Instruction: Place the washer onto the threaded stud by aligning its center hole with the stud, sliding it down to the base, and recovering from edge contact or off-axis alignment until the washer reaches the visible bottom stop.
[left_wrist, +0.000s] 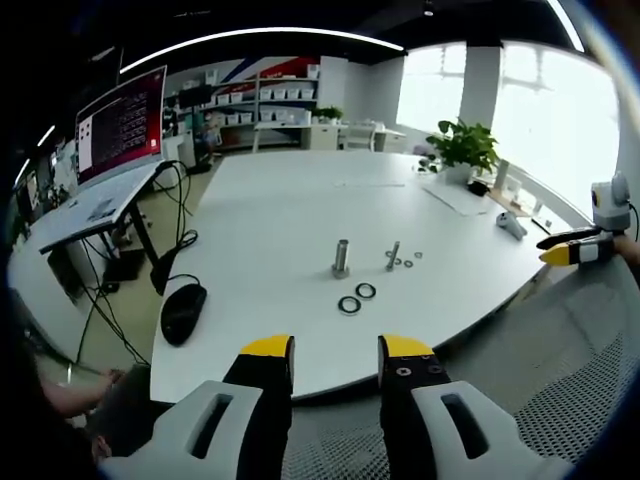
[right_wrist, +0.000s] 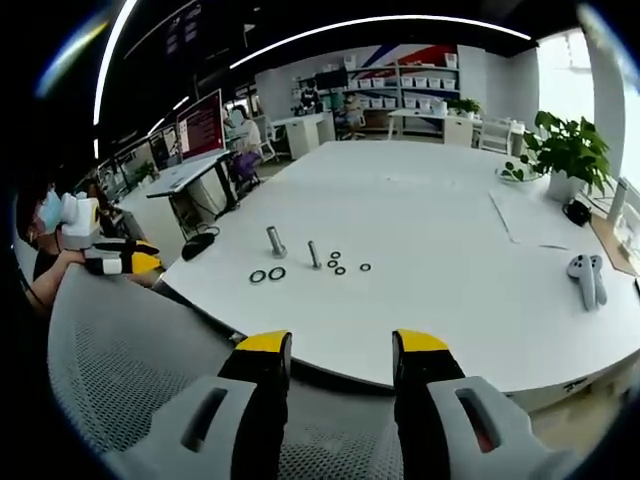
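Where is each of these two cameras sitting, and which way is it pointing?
Left gripper view: rides on the left gripper, held back off the white table, facing its studs, with the right gripper entering at the right edge.
Right gripper view: rides on the right gripper, held over a mesh chair back, facing the same table, with the left gripper at the left edge.
Shared: the large stud, the two large washers and the potted plant.
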